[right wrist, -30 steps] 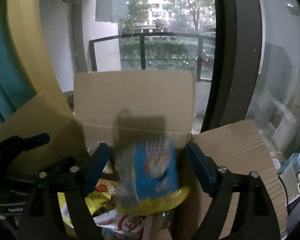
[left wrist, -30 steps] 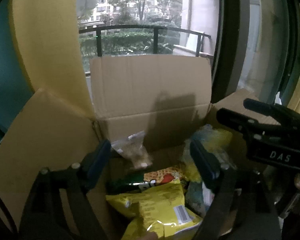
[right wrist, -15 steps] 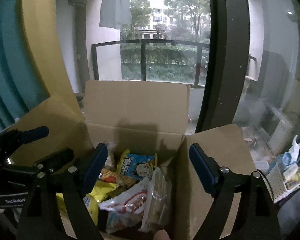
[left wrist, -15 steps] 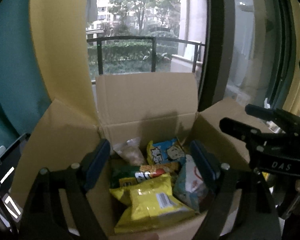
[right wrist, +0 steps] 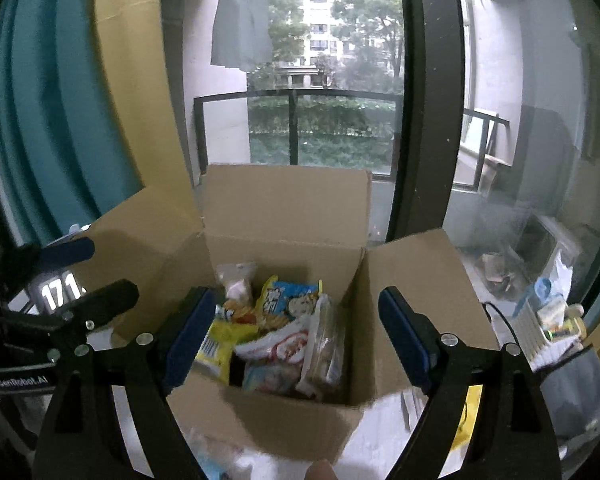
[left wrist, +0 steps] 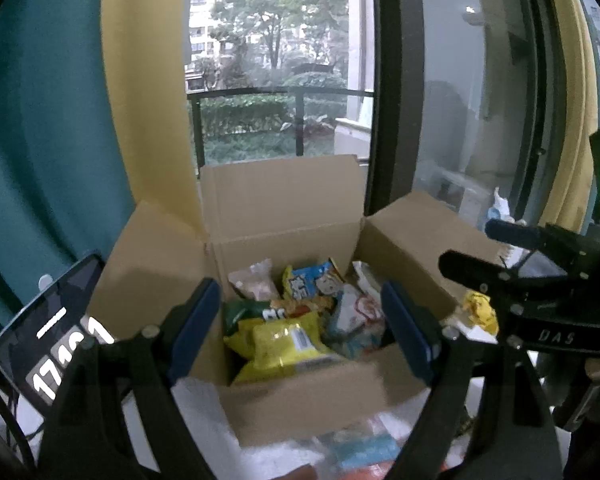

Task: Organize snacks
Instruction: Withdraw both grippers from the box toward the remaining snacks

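An open cardboard box [left wrist: 284,216] [right wrist: 284,208] stands before the window with several snack bags inside: a yellow bag [left wrist: 288,344], a blue and yellow cartoon bag [left wrist: 312,282] [right wrist: 290,298], a white and red bag [right wrist: 284,346] and a clear pack [right wrist: 326,344]. My left gripper [left wrist: 302,332] is open and empty, held back above the box's near side. My right gripper [right wrist: 296,336] is open and empty too, above the near side. Each gripper shows at the edge of the other's view.
A phone [left wrist: 48,340] showing digits leans at the left of the box. White wrapping and blurred packets [left wrist: 360,444] lie in front of the box. A glass balcony door [right wrist: 300,100] and curtains [left wrist: 52,140] stand behind. Clutter [right wrist: 548,312] sits at the right.
Both grippers have pulled back and up from the box. The blue bag held between the right fingers a second ago now lies in the box.
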Tool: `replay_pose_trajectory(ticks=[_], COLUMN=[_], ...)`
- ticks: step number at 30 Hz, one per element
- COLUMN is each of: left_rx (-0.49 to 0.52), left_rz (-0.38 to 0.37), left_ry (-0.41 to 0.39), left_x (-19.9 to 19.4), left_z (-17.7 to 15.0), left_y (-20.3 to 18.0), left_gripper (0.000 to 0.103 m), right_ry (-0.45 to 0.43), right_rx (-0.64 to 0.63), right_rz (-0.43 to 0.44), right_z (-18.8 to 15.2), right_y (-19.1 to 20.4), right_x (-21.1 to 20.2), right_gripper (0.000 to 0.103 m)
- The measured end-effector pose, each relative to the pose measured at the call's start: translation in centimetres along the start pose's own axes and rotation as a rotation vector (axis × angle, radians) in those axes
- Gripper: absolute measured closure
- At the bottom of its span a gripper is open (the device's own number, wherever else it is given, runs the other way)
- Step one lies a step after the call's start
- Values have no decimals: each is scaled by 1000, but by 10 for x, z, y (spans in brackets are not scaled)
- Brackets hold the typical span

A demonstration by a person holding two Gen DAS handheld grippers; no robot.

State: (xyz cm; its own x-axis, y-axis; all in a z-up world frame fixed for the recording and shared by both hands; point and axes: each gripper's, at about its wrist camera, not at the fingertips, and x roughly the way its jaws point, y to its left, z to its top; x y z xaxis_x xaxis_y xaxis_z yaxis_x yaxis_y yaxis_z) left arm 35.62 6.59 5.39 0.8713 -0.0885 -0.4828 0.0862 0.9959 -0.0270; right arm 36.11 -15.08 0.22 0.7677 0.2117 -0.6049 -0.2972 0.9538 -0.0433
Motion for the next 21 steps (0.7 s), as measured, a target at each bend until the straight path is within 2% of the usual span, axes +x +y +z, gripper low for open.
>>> replay_pose_trajectory(ticks=[11,21], left_rx=[4,-15], left_rz=[-26,-74], left_ry=[29,127], left_x=[-33,-40], left_z=[-48,-104], left_y=[-16,-28], left_gripper=[19,19], right_ry=[54,128], right_rx=[23,85], right_rz=[5,-2], right_z=[-50,-112], right_y=[-1,-15], right_x=[-39,-61], right_gripper=[17,17])
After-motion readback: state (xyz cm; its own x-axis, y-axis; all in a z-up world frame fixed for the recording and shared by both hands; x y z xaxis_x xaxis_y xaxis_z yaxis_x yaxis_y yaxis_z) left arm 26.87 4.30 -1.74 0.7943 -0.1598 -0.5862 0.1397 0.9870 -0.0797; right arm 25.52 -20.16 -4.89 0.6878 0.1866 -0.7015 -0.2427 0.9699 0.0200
